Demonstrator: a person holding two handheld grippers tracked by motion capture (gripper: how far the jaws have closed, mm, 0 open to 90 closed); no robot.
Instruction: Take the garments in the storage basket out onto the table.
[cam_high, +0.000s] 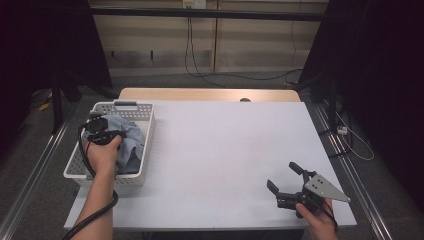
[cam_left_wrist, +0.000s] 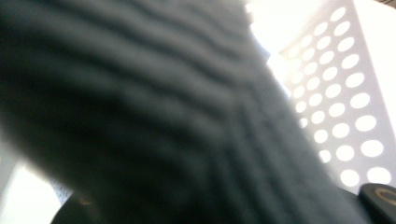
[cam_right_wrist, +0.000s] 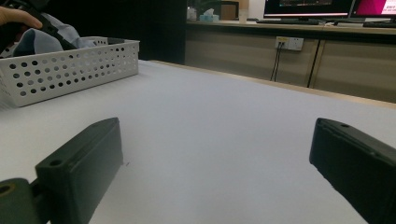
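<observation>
- Cloth (cam_high: 126, 140), pale blue and crumpled, lies in the white perforated basket (cam_high: 146, 150) at the table's (cam_high: 225, 145) left edge, bunched so it can be pinched from above.
- Left gripper (cam_high: 100, 131) reaches down into the basket; its own view has ribbed fabric (cam_left_wrist: 154, 116) pressed close against the camera, so the jaws look clamped on the cloth.
- Right gripper (cam_high: 284, 179) rests near the front right corner, jaws spread wide and holding nothing, well apart from the basket, probably waiting to take a corner.

The cloth (cam_high: 126, 137) is light blue-grey and crumpled, with a ribbed knit weave seen close in the left gripper view (cam_left_wrist: 154, 116). It lies bunched inside the white perforated basket (cam_high: 145, 150), at about 9 o'clock on the table.
</observation>
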